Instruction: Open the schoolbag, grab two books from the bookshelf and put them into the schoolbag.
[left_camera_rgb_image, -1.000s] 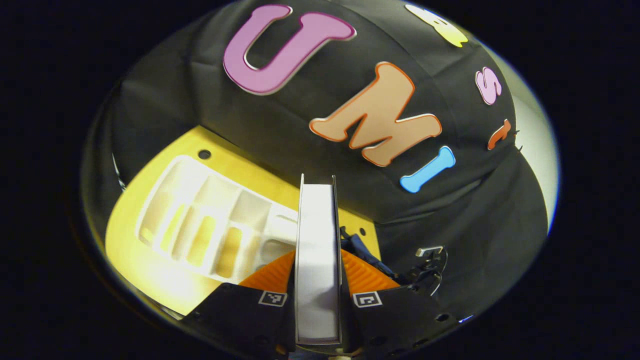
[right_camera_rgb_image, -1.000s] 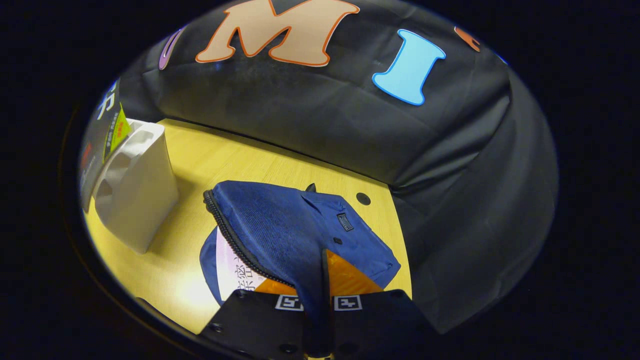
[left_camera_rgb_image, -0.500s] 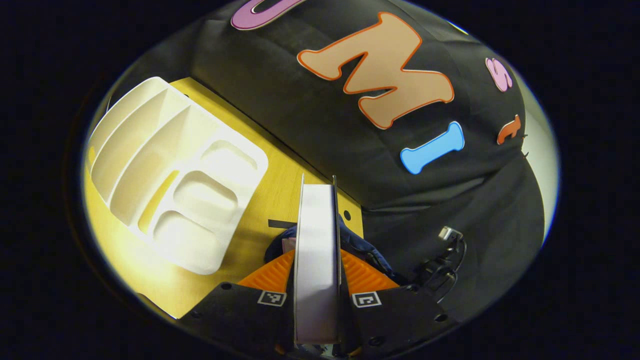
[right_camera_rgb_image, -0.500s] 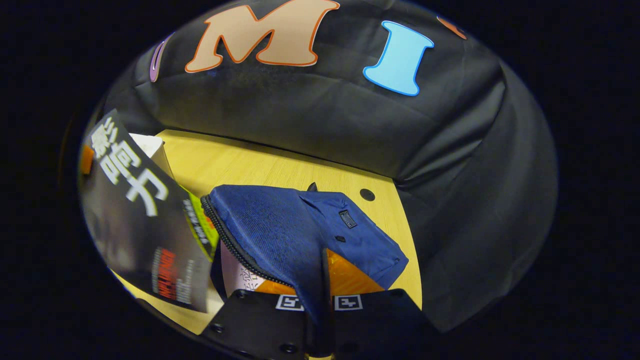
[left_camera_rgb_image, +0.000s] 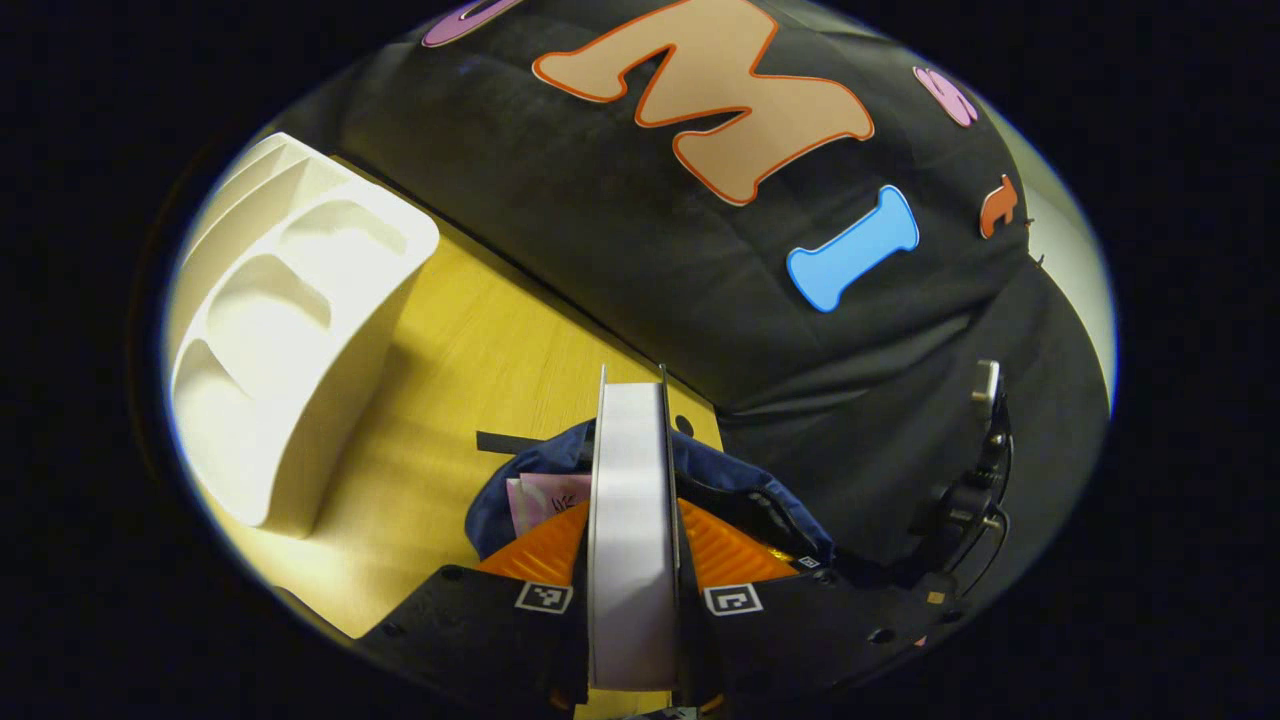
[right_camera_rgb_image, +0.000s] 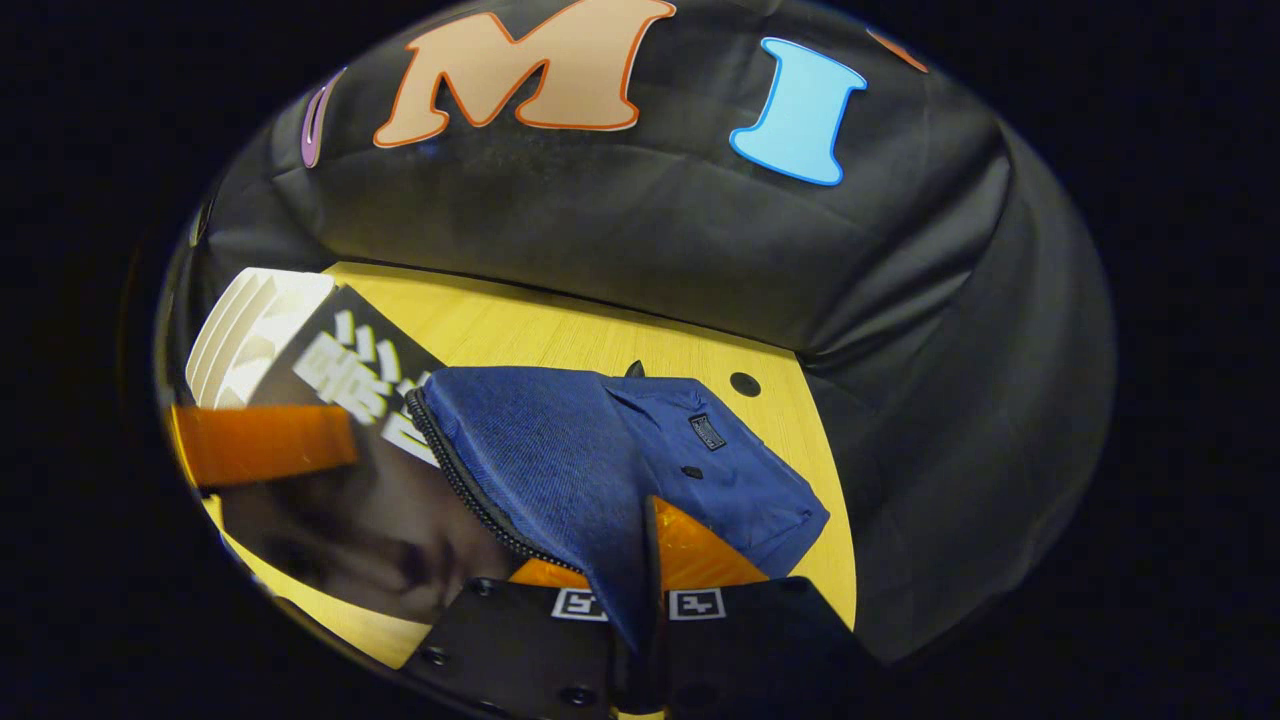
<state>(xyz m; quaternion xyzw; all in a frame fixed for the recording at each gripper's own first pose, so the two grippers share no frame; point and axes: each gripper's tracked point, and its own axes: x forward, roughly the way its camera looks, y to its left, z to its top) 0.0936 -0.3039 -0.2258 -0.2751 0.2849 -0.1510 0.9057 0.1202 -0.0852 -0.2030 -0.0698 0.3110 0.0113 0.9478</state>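
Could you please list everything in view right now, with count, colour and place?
Schoolbag: one, dark blue, lying on the table, its zipped flap lifted open.
Held book: one, white page edge and dark cover, poised over the bag's opening.
Book in the bag: one, pale pink-white cover, peeking out of the opening.
Bookshelf: one, white plastic with dividers, at the table's left.
Table: one, light wood with a small round hole.
Left gripper: one, shut on the held book.
Right gripper: one, shut on the bag's flap, holding it up.
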